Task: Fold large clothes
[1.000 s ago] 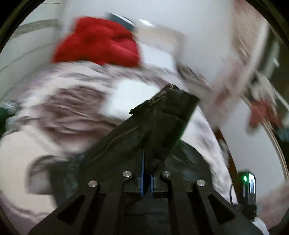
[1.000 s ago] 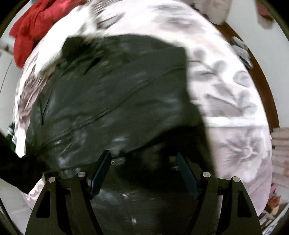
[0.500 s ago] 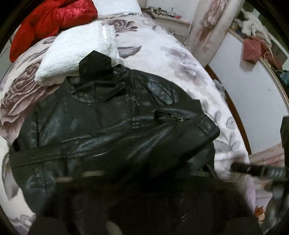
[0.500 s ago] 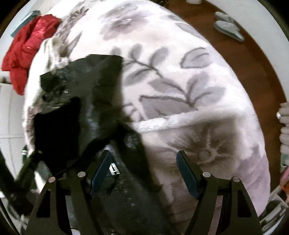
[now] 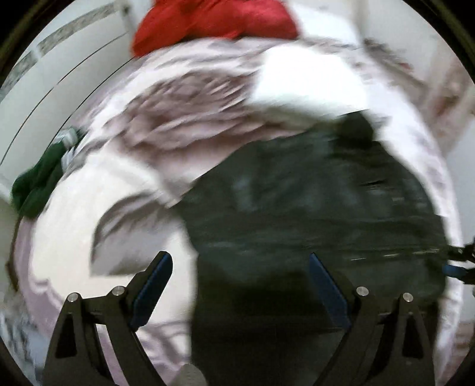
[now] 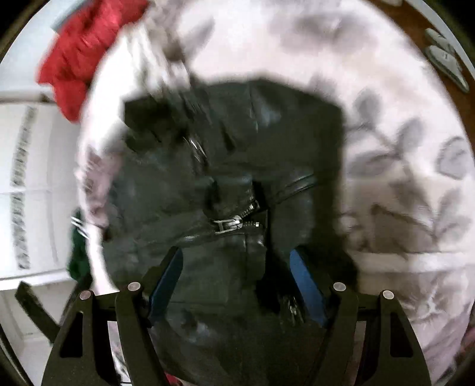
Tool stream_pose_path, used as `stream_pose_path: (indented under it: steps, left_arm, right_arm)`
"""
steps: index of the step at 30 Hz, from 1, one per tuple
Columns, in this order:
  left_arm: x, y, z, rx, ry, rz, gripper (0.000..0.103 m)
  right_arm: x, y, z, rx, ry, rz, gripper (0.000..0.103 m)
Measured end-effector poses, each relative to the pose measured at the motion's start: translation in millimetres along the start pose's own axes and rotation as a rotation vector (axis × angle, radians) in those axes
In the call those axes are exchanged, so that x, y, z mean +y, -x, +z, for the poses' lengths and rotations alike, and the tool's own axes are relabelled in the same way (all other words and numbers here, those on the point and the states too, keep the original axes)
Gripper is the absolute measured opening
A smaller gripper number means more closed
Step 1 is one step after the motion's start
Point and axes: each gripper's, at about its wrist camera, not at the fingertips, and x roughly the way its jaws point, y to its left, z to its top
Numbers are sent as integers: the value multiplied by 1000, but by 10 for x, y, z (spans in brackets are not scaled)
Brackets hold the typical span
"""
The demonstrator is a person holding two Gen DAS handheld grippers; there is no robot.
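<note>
A black leather jacket (image 5: 320, 207) lies on the floral bed cover (image 5: 124, 190); both views are motion-blurred. In the right wrist view the jacket (image 6: 237, 166) lies partly folded, with a silver zipper pull (image 6: 230, 224) showing near the middle. My left gripper (image 5: 240, 267) is open and empty, its jaws spread over the jacket's left edge and the cover. My right gripper (image 6: 236, 261) is open, its jaws spread just above the jacket's lower part, with leather between the fingers but not clamped.
A red garment (image 5: 213, 20) lies at the far end of the bed, also in the right wrist view (image 6: 80, 56). A white pillow (image 5: 308, 80) sits behind the jacket. A dark green cloth (image 5: 38, 184) lies at the bed's left edge. Wooden floor and slippers (image 6: 445, 62) are at right.
My left gripper was shut on the jacket a second ago and is now open and empty. The jacket now lies on the bed. My right gripper stayed open and has swung back over the jacket.
</note>
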Motion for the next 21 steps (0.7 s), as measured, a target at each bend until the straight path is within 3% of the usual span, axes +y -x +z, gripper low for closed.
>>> stream_pose_path:
  steps: [1, 2, 3, 8, 12, 15, 17, 19, 21]
  left_arm:
    - [103, -102, -9, 19, 28, 34, 93]
    - [153, -182, -21, 30, 45, 57, 93]
    - [195, -229, -19, 39, 56, 73, 93]
    - [284, -277, 18, 34, 69, 104, 93]
    - [222, -312, 108, 20, 55, 119, 93]
    - [116, -494, 208, 38, 24, 149, 93]
    - [43, -843, 252, 99, -15, 193, 95]
    - [72, -1081, 267, 144, -13, 187, 98]
    - [159, -1151, 283, 138, 10, 151, 103]
  right_arm:
    - [60, -57, 4, -6, 33, -21, 75]
    - [138, -83, -10, -28, 70, -61, 54]
    - [229, -90, -24, -41, 116, -121, 25]
    - [407, 419, -139, -198, 161, -117, 18]
    - [219, 865, -88, -291, 100, -132, 18]
    - [15, 691, 54, -252, 76, -173, 18]
    - [-73, 449, 137, -216, 73, -193, 18]
    - [-83, 230, 216, -197, 115, -235, 18]
    - [-65, 23, 261, -179, 164, -309, 19]
